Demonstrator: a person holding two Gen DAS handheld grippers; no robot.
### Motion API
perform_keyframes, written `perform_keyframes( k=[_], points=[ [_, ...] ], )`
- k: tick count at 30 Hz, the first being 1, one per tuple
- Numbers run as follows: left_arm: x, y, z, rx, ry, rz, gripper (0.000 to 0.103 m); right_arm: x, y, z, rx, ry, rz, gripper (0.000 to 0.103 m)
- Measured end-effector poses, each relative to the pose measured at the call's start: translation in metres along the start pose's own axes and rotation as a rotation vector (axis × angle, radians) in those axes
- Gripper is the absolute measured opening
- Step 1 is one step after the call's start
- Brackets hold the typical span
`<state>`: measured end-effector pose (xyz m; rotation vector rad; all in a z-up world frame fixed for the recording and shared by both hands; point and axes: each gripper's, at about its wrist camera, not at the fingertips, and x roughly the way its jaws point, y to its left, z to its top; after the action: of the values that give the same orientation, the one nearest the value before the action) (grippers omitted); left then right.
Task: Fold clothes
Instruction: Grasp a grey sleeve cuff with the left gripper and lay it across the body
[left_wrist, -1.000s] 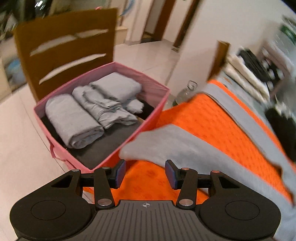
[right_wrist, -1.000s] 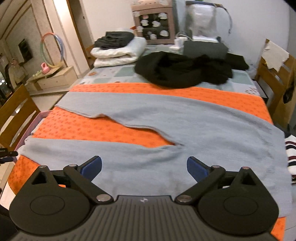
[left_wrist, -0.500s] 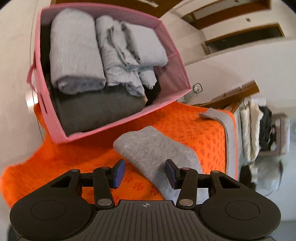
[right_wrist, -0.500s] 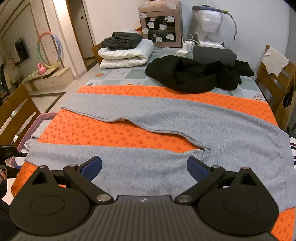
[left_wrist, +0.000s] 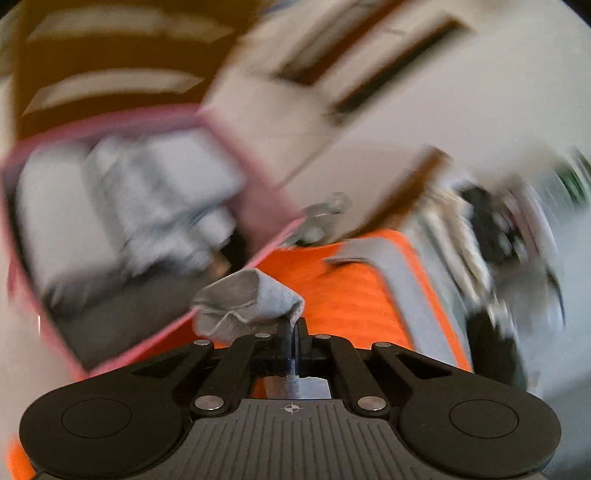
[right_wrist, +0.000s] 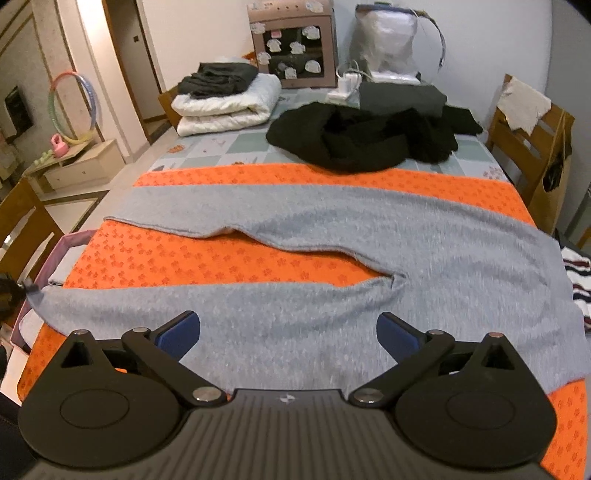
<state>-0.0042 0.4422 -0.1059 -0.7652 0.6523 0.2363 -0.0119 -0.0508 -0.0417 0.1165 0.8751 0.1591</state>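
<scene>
Grey trousers (right_wrist: 369, 236) lie spread flat on an orange mat (right_wrist: 207, 258) on the table, legs pointing left. My left gripper (left_wrist: 292, 332) is shut on the hem of the near trouser leg (left_wrist: 251, 299), which bunches up over the fingers. That same hem shows at the far left of the right wrist view (right_wrist: 40, 299). My right gripper (right_wrist: 288, 332) is open wide and empty, low over the near leg close to the crotch.
A pink fabric box (left_wrist: 229, 147) holding folded grey clothes stands off the table's left end, before a wooden chair (left_wrist: 74, 74). A black garment pile (right_wrist: 362, 136), a white folded quilt (right_wrist: 225, 107) and boxes sit at the table's far end. A chair (right_wrist: 532, 147) stands at the right.
My left gripper has closed on the end of the near trouser leg and lifted it; its view is now blurred by motion. My right gripper has stayed open over the trousers.
</scene>
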Motion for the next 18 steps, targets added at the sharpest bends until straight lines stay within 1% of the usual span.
perform_keyframes(
  k=[2,4,7,9,12,14,18],
  points=[
    [-0.007,-0.033,0.002,0.162,-0.030,-0.045,0.004,0.002,0.000,-0.003,0.005,0.006,-0.002,0.102],
    [-0.014,-0.069,-0.003,0.337,-0.053,-0.111,0.004,0.003,0.000,-0.006,0.011,0.010,-0.002,0.102],
    [-0.022,-0.117,-0.018,0.545,-0.061,-0.226,0.004,0.003,-0.001,-0.009,0.025,0.011,-0.003,0.102],
    [-0.022,-0.142,-0.030,0.621,-0.032,-0.303,0.004,0.003,-0.003,-0.011,0.035,0.008,-0.007,0.102],
    [-0.015,-0.172,-0.055,0.703,0.045,-0.410,0.004,0.001,-0.008,-0.015,0.050,0.005,-0.013,0.102],
    [-0.009,-0.191,-0.074,0.753,0.102,-0.470,0.004,-0.001,-0.012,-0.017,0.062,0.003,-0.019,0.102],
    [-0.003,-0.219,-0.113,0.849,0.196,-0.564,0.004,-0.004,-0.023,-0.023,0.090,0.000,-0.031,0.102]
  ],
)
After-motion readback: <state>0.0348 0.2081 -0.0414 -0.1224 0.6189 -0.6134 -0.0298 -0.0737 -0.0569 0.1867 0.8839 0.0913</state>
